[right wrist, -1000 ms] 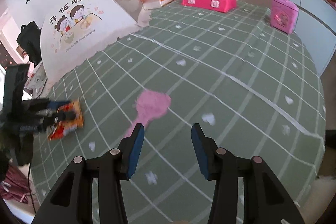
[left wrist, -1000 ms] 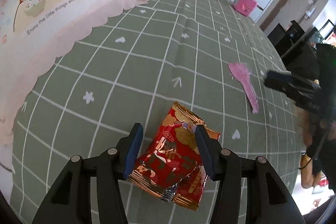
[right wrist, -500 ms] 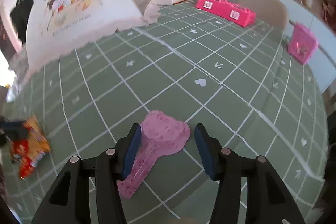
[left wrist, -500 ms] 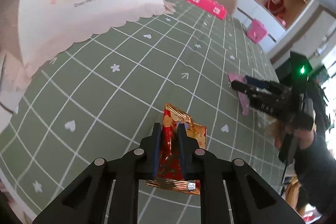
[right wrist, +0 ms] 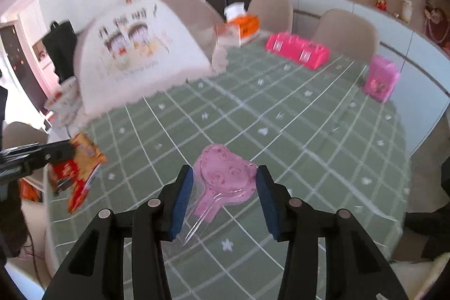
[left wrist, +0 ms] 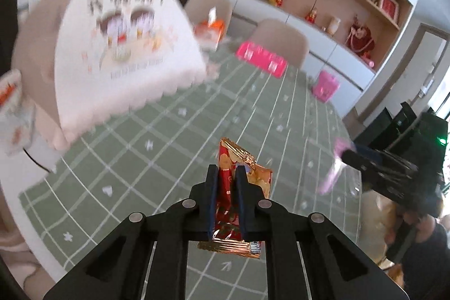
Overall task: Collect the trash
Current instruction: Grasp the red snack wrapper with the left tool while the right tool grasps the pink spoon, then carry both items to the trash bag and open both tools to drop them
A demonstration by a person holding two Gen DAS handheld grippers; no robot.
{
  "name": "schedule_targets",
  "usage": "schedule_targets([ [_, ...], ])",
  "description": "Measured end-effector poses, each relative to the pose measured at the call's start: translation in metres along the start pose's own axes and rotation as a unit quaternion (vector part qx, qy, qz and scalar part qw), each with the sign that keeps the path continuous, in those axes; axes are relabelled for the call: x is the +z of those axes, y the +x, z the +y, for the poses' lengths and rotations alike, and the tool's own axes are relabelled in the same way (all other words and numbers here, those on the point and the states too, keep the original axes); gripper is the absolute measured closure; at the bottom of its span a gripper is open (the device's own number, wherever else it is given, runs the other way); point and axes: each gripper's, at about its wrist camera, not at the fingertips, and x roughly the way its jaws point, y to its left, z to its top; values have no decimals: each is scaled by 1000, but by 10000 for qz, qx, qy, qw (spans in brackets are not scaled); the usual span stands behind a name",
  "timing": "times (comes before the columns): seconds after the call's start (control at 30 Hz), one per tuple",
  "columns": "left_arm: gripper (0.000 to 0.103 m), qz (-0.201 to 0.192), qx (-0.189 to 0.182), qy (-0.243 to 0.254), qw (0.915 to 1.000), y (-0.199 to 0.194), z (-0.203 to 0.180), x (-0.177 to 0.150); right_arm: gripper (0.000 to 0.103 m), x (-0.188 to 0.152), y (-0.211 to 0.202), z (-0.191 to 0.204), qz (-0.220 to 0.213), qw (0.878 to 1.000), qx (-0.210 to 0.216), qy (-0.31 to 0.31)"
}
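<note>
My left gripper is shut on a red and gold snack wrapper and holds it above the green checked tablecloth; the wrapper also shows in the right wrist view. My right gripper is open, its jaws on either side of a pink spoon-shaped plastic package that lies on the cloth. In the left wrist view the right gripper is at the right with the pink package blurred beside it.
A white food cover with cartoon print stands at the left. An orange tissue box, a long pink box and a small pink box stand at the far side. Chairs surround the table.
My left gripper has shut on the snack wrapper and lifted it off the table. My right gripper has moved over the pink package, which now lies between its open jaws.
</note>
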Motion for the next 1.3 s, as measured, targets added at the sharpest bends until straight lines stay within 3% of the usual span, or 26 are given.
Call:
schedule_targets([
  [0.13,90,-386,-74,90,9992,-35,-42,7,60,-3,-54,-18,-333,9994,44,120],
  [0.37,90,-979,-324,522,9933,-88,-150,-9,60,-27,-160,-59,-916,9958,75,65],
  [0.57,90,-1028,-828,433,9903,-100,-239,-32,60,-63,-249,-110,-1402,9899,-188,-22],
  [0.73,90,-869,-1034,446,9898,-92,-313,-63,60,-97,-301,-159,-1516,9878,-363,-4],
  [0.9,90,-553,-1016,280,9929,-60,-368,-103,60,-129,-323,-207,-1446,9890,-319,28],
  [1.07,90,-131,-1172,73,9930,-9,-399,-139,60,-157,-316,-246,-1169,9929,-198,47],
  [1.23,90,286,-1169,-182,9926,42,-409,-156,60,-176,-297,-269,-894,9954,-168,290],
  [1.3,84,319,-1293,-294,9907,50,-403,-157,60,-181,-287,-273,-782,9963,-130,322],
])
